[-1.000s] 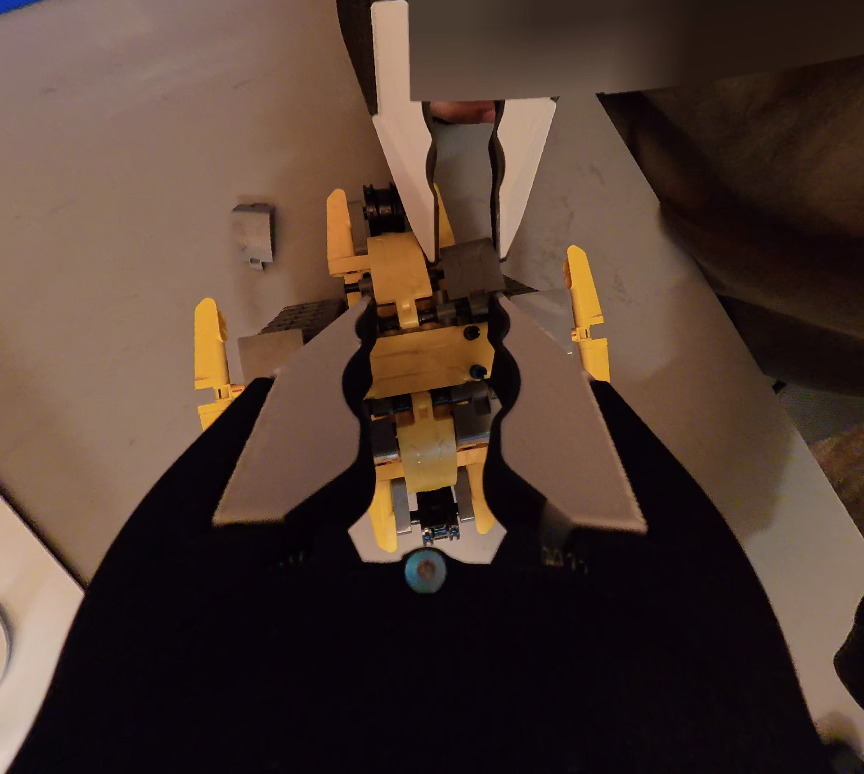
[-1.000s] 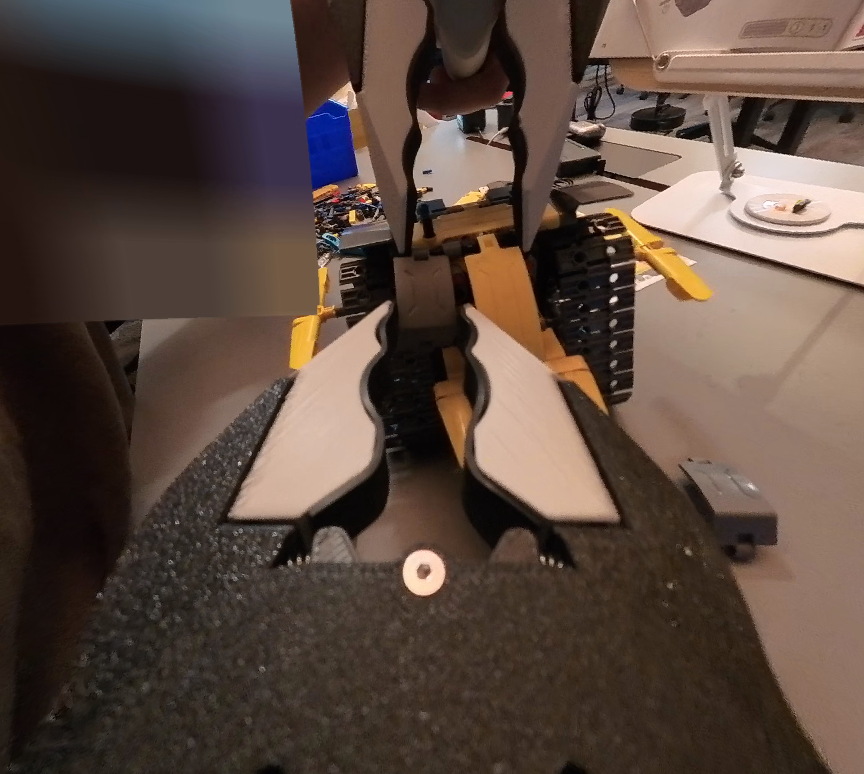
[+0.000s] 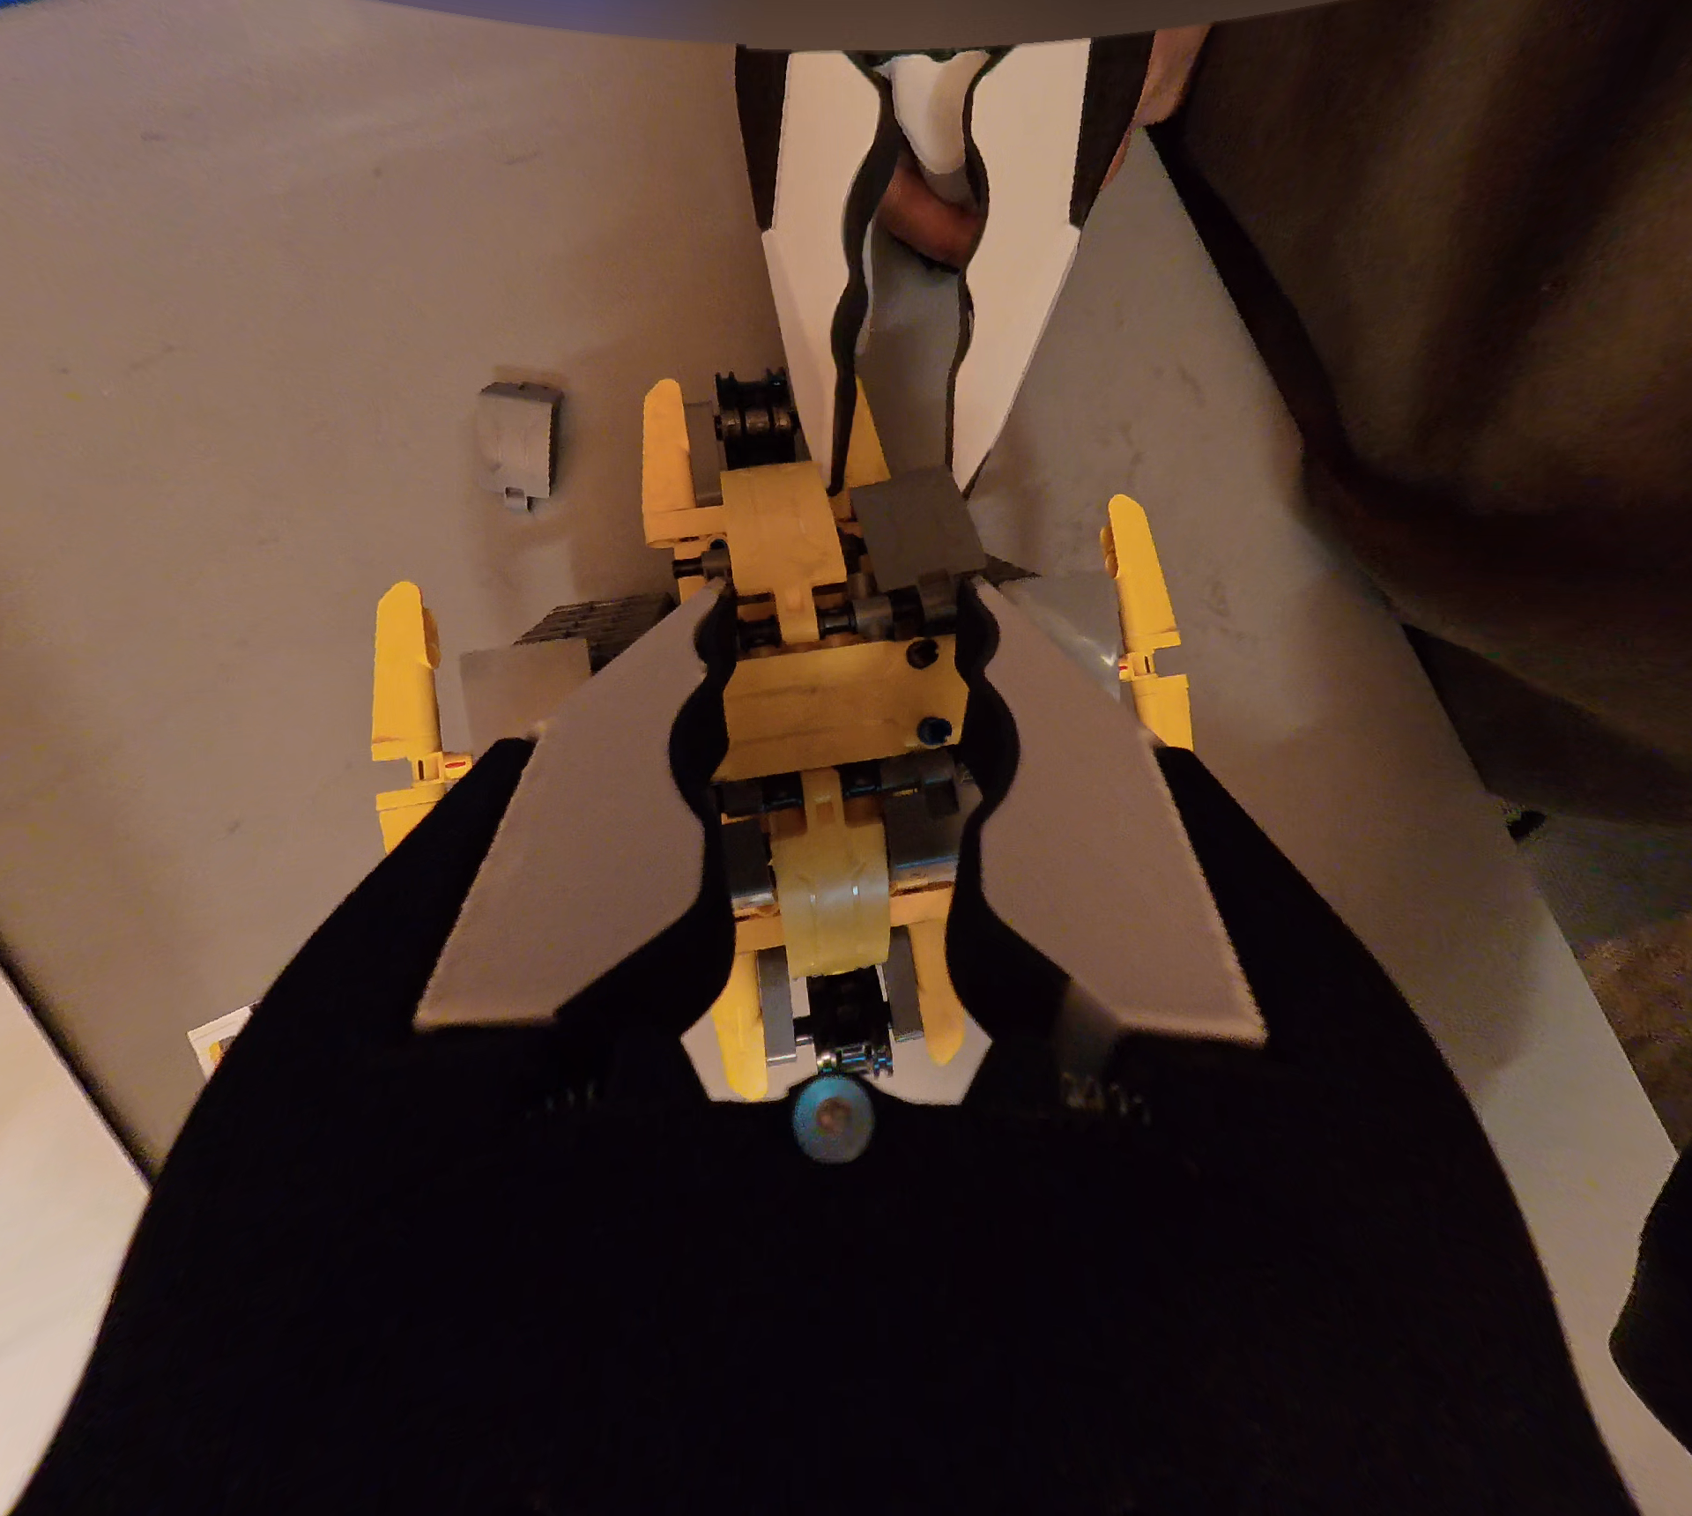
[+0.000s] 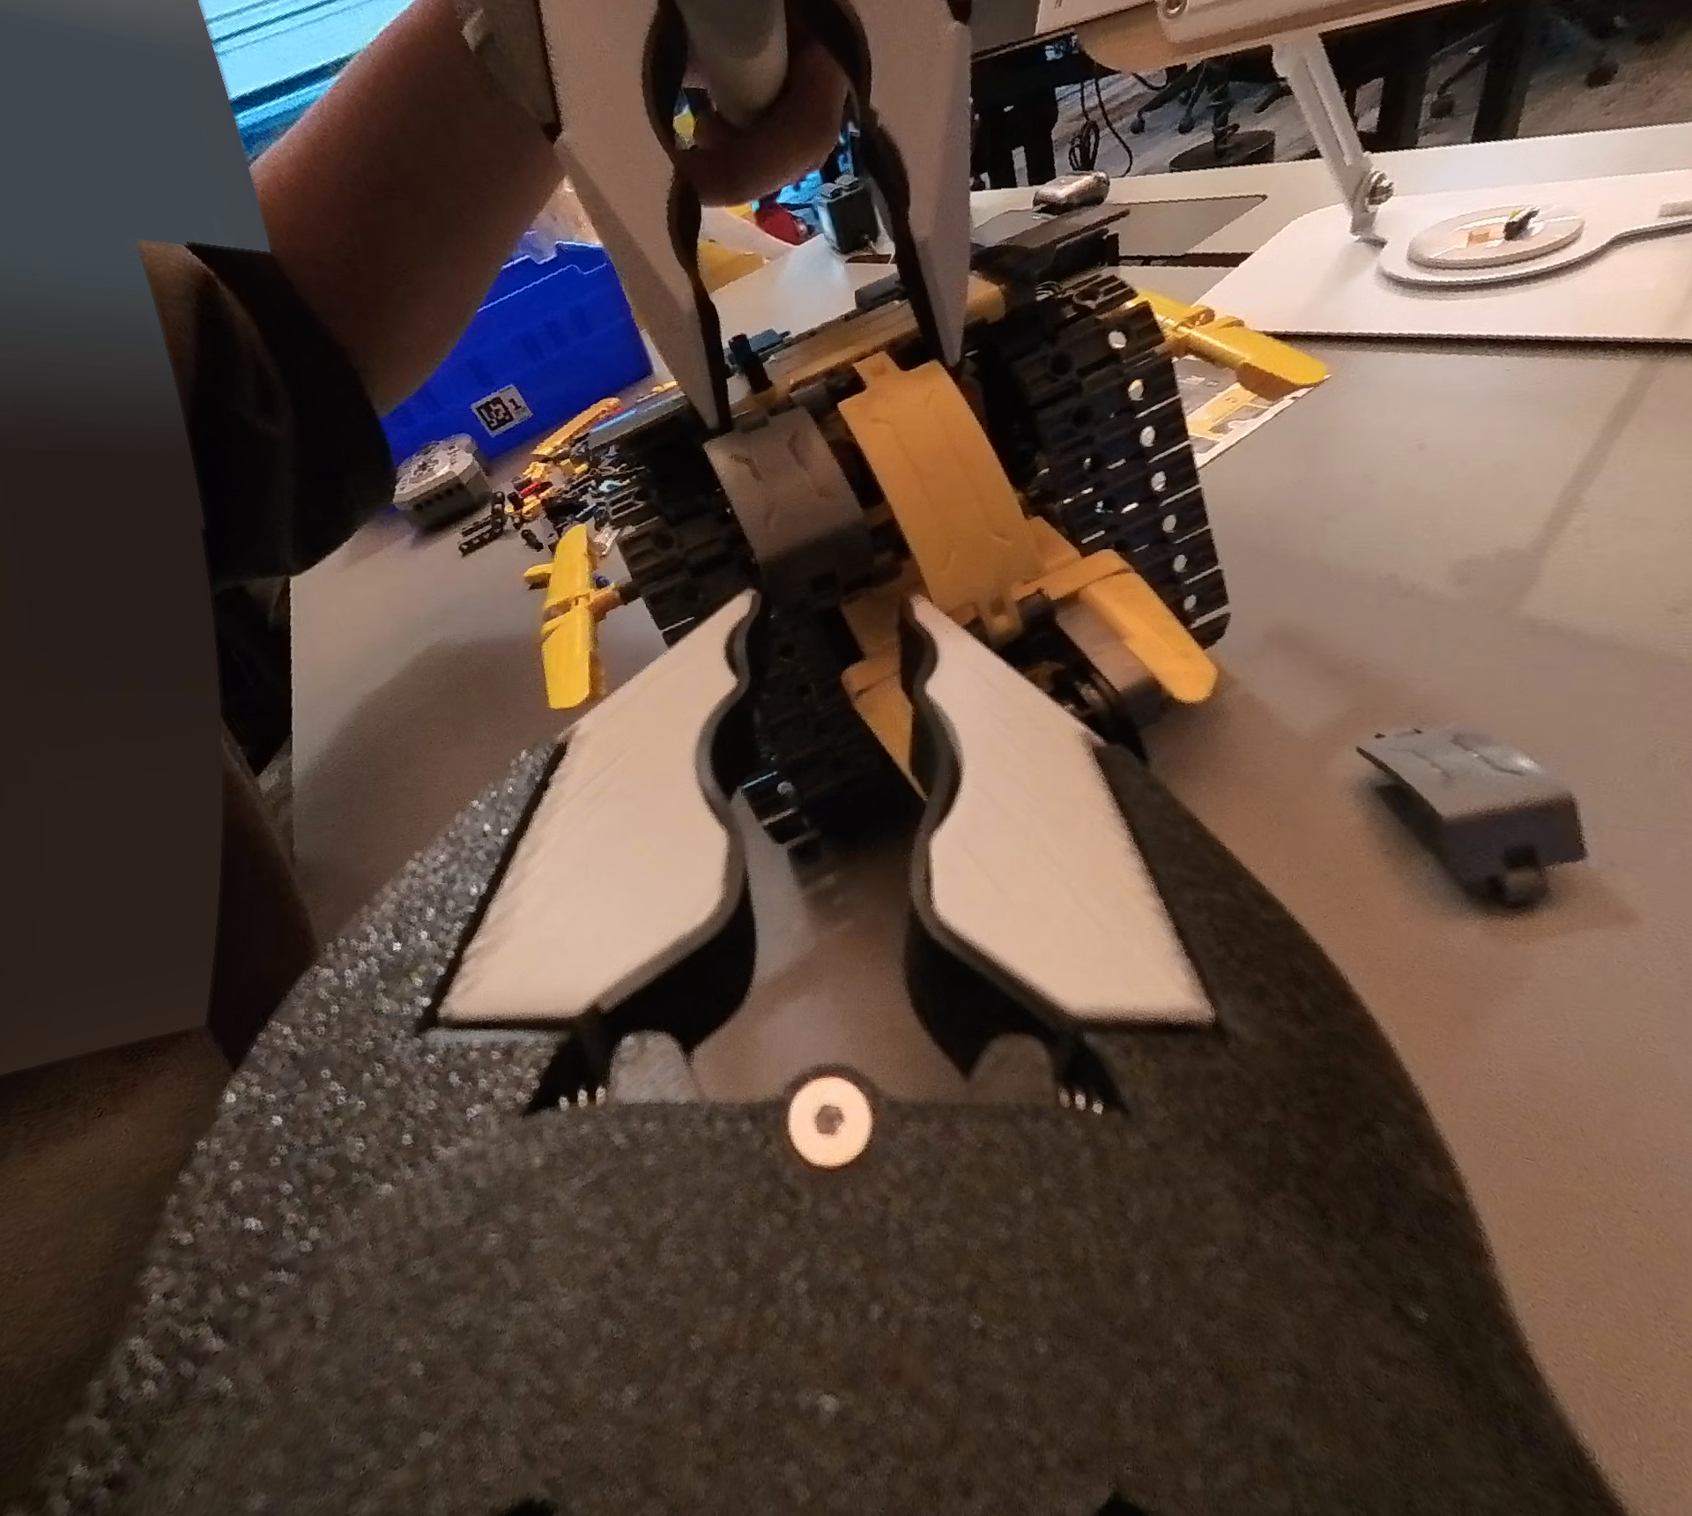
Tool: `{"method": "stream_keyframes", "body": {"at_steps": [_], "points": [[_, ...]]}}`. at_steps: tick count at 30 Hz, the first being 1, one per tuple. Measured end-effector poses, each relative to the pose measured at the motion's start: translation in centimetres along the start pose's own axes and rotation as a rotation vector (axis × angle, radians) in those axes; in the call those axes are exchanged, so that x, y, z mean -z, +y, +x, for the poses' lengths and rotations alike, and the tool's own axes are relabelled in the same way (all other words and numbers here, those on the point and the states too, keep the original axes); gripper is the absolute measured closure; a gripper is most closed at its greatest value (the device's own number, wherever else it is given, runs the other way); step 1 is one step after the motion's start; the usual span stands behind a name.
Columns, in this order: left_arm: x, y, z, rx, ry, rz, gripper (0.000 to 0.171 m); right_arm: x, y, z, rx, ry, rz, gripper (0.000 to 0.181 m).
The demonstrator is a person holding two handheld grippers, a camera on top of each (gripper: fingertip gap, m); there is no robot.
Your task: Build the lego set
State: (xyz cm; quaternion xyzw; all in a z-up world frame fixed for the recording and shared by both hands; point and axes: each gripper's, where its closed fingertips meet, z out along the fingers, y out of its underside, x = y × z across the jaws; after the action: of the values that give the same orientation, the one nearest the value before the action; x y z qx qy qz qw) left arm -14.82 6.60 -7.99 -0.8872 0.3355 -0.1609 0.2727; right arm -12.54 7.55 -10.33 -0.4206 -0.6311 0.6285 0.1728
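A yellow and black brick-built tracked vehicle (image 3: 842, 703) stands on the grey table (image 3: 275, 282). My left gripper (image 3: 838, 602) comes from above and is shut on its yellow body, one finger on each side. It also shows in the right wrist view (image 4: 824, 373). My right gripper (image 4: 835, 607) is at the vehicle's front with its jaws a little apart. Its tips are at the lower end of a grey curved panel (image 4: 787, 501) beside a yellow curved panel (image 4: 934, 483). It holds nothing. It also shows in the left wrist view (image 3: 897, 478).
A loose grey panel piece (image 4: 1474, 813) lies on the table right of the vehicle, also in the left wrist view (image 3: 517, 446). A blue bin (image 4: 549, 336), a grey block (image 4: 439, 478) and small loose pieces (image 4: 540, 510) lie behind. A white stand base (image 4: 1465, 254) is back right. The tips of one gripper are about 4 cm away from the tips of the other.
My right gripper has drawn back a little from the grey curved panel and its jaws have spread slightly. My left gripper has kept its hold on the vehicle.
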Motion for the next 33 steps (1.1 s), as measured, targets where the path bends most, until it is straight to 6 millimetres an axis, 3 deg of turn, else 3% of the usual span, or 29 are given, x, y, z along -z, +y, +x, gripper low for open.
{"method": "stream_keyframes", "body": {"at_steps": [9,13,17,20,26,33], "points": [[0.0,-0.1,-0.1,0.015,-0.018,-0.013,0.124,0.1,-0.1,-0.2,0.009,-0.011,-0.007,0.146],[0.0,0.0,-0.1,0.02,-0.021,-0.008,0.124,1.6,-0.4,-0.1,0.085,0.02,-0.013,0.139],[0.0,-0.1,-0.1,0.027,-0.025,0.003,0.124,2.6,-2.5,1.4,0.35,0.139,0.015,0.103],[0.0,-0.1,-0.1,0.048,-0.023,0.025,0.124,1.4,-3.0,1.7,0.486,0.078,-0.075,0.086],[0.1,-0.2,-0.1,0.113,-0.039,0.094,0.124,-0.7,-0.5,2.4,0.434,-0.203,-0.31,0.089],[0.1,-0.1,-0.1,0.145,-0.111,0.102,0.124,-0.7,-0.7,1.9,0.436,-0.295,-0.274,0.097]]}}
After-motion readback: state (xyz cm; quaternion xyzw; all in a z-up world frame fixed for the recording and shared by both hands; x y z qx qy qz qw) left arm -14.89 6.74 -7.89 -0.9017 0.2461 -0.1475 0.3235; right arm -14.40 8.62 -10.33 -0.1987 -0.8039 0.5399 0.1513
